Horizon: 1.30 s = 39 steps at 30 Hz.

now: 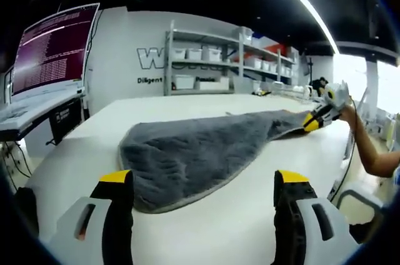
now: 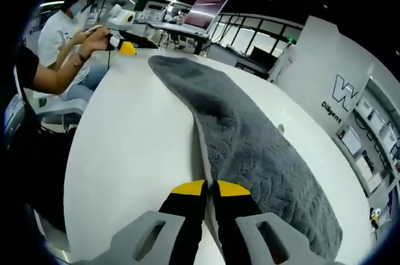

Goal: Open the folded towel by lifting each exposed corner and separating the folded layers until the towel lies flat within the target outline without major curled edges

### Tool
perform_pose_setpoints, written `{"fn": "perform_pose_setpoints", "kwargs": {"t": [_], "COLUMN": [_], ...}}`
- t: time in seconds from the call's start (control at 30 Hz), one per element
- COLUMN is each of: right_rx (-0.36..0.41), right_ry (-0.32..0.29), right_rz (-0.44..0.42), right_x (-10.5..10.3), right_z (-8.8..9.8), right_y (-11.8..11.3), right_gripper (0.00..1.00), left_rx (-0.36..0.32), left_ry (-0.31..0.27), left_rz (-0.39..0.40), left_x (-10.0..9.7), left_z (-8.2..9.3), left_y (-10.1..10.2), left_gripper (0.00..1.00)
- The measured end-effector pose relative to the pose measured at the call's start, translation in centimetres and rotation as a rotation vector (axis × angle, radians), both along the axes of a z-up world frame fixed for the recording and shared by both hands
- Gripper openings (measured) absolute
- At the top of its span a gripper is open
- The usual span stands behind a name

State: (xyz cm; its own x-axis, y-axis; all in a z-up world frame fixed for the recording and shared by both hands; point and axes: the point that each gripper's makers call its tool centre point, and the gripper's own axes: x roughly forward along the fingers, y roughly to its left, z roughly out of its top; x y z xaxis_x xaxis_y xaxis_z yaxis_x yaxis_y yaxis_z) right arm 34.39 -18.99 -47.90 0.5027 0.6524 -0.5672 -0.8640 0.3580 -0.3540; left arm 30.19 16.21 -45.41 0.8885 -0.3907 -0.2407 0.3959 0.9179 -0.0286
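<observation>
Right now my main worry is the pull: my right gripper (image 2: 210, 185) has its fingers (image 2: 187, 197) pressed together on the near edge of the towel (image 2: 244, 146), and if I draw that edge outward too hard the cloth could slip free or drag the whole towel across the white surface (image 2: 131, 146) instead of opening it. A second risk is that the fingers have caught more than one layer, so that lifting would carry the fold along rather than separate it; I cannot tell from here how many layers are pinched.

In the left gripper view, my left gripper (image 1: 204, 185) has its fingers spread wide and holds nothing. The towel (image 1: 200, 152) lies just ahead of them, its rounded grey end reaching between the two fingertips without touching either, as far as I can judge. From that end the towel stretches away in a long band to the right gripper (image 1: 319, 118), which pinches the far tip. No target outline is visible on the surface.
</observation>
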Motion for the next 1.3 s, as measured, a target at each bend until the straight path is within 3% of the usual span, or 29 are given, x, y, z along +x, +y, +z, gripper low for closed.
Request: {"fn": "perform_pose_setpoints", "kwargs": {"t": [0.8, 1.3], "right_rx": [-0.033, -0.056], "right_ry": [0.138, 0.125], "right_rz": [0.133, 0.181], "right_x": [-6.0, -7.9], "right_z": [-1.7, -1.5], "right_y": [0.0, 0.2], "right_gripper": [0.01, 0.01], "left_rx": [0.021, 0.035], "left_ry": [0.021, 0.023], "left_rz": [-0.016, -0.039], "left_x": [-0.2, -0.3], "left_z": [0.3, 0.6], "left_y": [0.0, -0.5], "left_gripper": [0.90, 0.89]}}
